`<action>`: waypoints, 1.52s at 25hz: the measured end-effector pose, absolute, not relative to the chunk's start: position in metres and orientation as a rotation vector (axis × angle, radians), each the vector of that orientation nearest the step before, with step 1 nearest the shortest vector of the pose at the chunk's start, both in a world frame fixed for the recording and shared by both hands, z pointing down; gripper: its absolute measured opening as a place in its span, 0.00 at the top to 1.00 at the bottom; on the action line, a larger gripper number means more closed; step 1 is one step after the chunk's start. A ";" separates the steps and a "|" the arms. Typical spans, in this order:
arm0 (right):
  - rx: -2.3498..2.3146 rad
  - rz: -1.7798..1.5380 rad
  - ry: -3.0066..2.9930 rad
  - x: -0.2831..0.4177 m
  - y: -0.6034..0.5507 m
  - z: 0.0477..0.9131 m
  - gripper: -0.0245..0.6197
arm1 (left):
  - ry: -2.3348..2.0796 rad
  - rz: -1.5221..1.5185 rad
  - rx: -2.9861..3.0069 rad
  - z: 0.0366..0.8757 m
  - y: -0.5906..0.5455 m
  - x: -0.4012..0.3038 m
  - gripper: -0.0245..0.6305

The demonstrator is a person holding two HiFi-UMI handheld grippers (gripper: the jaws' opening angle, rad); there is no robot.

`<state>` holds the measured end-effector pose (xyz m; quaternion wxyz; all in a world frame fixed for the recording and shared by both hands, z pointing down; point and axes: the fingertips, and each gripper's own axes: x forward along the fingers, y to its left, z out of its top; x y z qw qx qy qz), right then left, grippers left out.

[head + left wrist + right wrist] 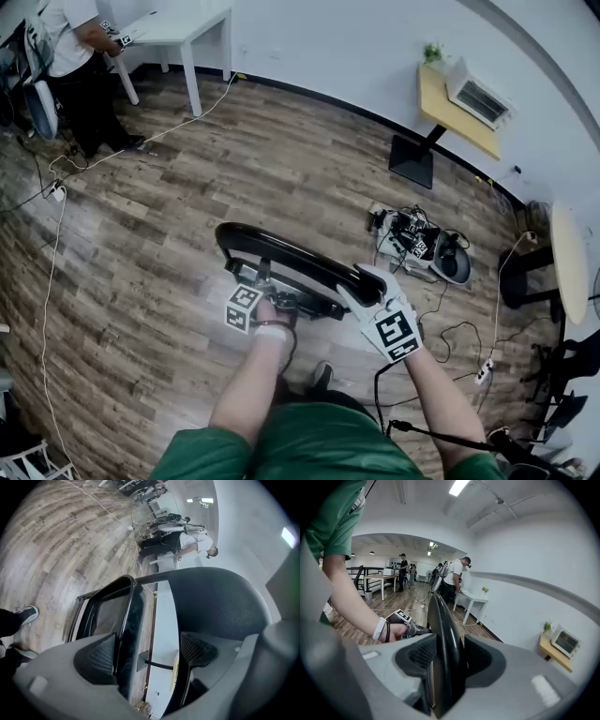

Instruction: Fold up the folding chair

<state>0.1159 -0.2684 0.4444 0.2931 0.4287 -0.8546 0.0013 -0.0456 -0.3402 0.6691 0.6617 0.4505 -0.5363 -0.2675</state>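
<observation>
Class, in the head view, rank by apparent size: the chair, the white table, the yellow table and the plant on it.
1. Chair, though it is nearest the camera.
2. White table and yellow table: alike; the white one is cut off by the edge.
3. Plant.

Open floor (141, 216) left of and beyond the chair (291, 255); cluttered to the right with cables and gear (422, 246).
</observation>
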 end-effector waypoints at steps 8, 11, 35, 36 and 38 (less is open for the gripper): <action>1.151 -0.007 -2.272 0.122 -0.272 0.442 0.67 | -1.220 -0.654 0.993 0.668 -0.347 -0.040 0.31; 1.154 0.001 -2.273 0.125 -0.276 0.444 0.67 | -1.216 -0.687 0.980 0.668 -0.349 -0.039 0.32; 1.159 -0.044 -2.288 0.123 -0.276 0.443 0.66 | -1.103 -0.535 1.333 0.667 -0.309 -0.074 0.36; 1.158 -0.043 -2.288 0.123 -0.277 0.443 0.66 | -1.097 -0.503 1.366 0.663 -0.306 -0.077 0.38; 1.158 -0.038 -2.286 0.123 -0.276 0.443 0.66 | -1.080 -0.408 1.448 0.653 -0.299 -0.081 0.44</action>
